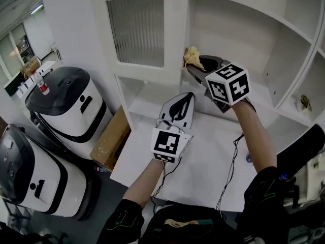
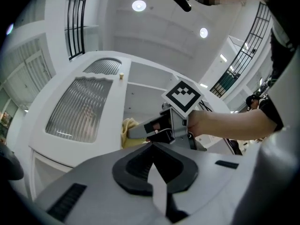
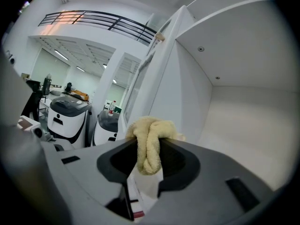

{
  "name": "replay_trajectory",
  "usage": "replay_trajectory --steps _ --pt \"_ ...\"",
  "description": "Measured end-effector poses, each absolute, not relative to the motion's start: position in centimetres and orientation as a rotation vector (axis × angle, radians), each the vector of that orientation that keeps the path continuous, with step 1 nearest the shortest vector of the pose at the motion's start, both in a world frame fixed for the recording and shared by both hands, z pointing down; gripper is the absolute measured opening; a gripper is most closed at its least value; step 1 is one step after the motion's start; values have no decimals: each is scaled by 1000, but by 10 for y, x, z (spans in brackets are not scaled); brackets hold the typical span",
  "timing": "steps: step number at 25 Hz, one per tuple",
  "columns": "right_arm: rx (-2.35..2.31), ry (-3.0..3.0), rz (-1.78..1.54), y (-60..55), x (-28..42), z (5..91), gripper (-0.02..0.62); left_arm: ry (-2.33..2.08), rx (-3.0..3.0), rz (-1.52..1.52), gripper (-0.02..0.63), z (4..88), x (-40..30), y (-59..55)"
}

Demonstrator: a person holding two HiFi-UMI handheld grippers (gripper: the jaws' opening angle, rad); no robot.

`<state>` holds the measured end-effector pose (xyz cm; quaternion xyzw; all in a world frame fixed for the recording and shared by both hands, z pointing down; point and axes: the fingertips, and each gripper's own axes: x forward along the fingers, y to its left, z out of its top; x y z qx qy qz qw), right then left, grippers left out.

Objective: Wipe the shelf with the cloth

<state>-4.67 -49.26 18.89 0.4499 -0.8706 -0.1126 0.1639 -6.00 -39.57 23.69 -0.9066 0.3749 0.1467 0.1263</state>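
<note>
A crumpled yellow cloth is pinched in my right gripper, which is shut on it. That gripper is raised inside the white cabinet's open compartment, with the cloth by the left side wall, above the shelf. My left gripper is lower, over the white counter, with its jaws closed together and nothing between them. It points up toward the right gripper.
A glass-panelled cabinet door stands left of the open compartment. Two white-and-black machines and a cardboard box sit on the floor at left. A small object lies on a right-hand shelf.
</note>
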Motion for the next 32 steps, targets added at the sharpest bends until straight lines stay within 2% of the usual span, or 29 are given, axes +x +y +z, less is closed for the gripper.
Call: replay_trajectory --steps 8,15,18,32 --pt "1170 -2557 -336 -459 -48 191 130 1047 -2710 442 -3 255 -60 -397" --pt "1361 -2191 -383 -485 -12 221 130 1069 -2759 478 -3 272 -68 -397" --pt "1368 -2140 -339 -492 -16 230 130 1073 -2770 491 -3 277 -72 -395" --pt "1224 -1834 -524 -490 -37 258 127 1159 -2857 473 -3 317 -87 -401"
